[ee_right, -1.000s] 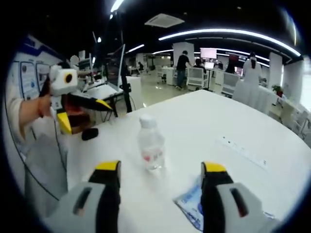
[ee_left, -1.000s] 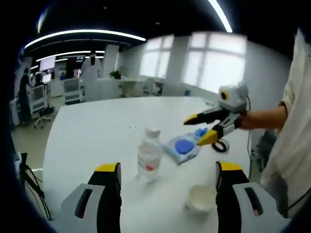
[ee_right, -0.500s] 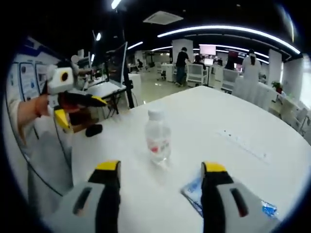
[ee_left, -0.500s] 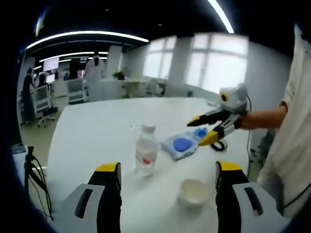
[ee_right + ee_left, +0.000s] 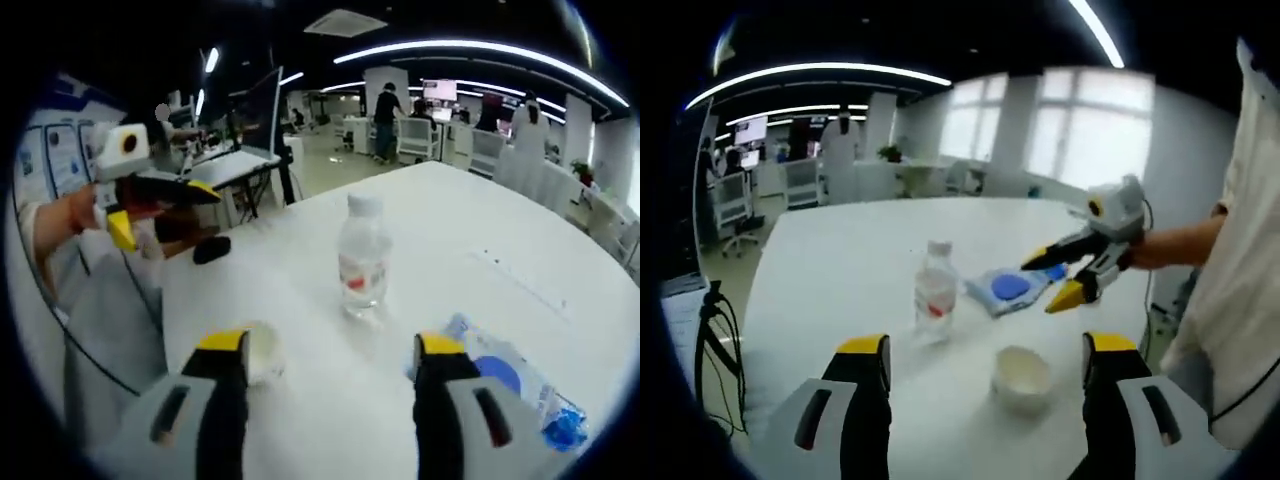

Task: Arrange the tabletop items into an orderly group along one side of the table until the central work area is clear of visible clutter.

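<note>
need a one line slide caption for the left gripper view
Open left gripper faces a water bottle, white bowl and blue packet on the white table.

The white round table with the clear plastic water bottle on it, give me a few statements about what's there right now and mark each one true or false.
1. The clear plastic water bottle stands upright on the white round table. True.
2. The small white bowl is stacked on top of the bottle. False: it sits on the table, apart from the bottle.
3. The right gripper hangs open over the blue and clear plastic packet. True.
4. The left gripper is shut on the bottle. False: it is open, holds nothing, and is off to the side of the table.
5. The bottle's cap is off. False: a white cap is on it.
</note>
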Available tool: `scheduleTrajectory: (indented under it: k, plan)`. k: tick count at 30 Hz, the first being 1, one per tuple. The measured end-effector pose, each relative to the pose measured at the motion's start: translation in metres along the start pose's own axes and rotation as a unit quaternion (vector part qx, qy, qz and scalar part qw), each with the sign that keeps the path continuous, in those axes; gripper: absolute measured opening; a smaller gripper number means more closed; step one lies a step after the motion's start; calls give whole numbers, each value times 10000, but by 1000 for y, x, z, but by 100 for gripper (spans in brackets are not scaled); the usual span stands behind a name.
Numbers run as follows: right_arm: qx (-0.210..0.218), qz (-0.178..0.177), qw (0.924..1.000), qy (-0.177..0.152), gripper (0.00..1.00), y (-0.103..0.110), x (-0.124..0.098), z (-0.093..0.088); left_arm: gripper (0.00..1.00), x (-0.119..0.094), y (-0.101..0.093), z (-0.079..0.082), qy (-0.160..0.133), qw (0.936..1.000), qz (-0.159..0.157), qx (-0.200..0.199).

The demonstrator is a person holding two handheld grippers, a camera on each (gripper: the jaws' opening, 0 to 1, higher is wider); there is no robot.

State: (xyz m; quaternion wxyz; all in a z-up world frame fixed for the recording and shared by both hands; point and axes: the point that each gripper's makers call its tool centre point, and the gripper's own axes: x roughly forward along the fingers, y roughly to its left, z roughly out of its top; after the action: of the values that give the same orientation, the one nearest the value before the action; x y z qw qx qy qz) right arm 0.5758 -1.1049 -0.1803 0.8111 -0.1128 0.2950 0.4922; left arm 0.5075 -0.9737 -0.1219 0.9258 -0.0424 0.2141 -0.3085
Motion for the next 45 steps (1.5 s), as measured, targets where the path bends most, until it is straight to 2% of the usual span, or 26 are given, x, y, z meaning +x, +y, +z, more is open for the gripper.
scheduleTrajectory:
  k: [7,17,28,37,39,43,45]
  plan:
    - [-80,177,9997,163,63,18,20,-4,75,-7,-3,-5,-27,10000,23,-65]
    - [-228,363,9979,484,60,29,40,-14,75,-15,-2,-12,-58,9998,104,-156]
    - [-419,529,9945,800,37,38,57,-18,74,-18,2,-17,-116,9994,195,-263]
    - [-498,684,9891,1202,18,44,66,-35,74,-20,3,-19,-192,9989,254,-332]
    - [-519,723,9889,1192,13,45,65,-34,73,-20,4,-21,-189,9989,273,-341]
    - [-562,660,9884,1245,8,40,64,-36,73,-19,5,-21,-206,9988,270,-359]
    - [-599,707,9879,1245,1,41,64,-37,73,-18,4,-21,-196,9989,256,-350]
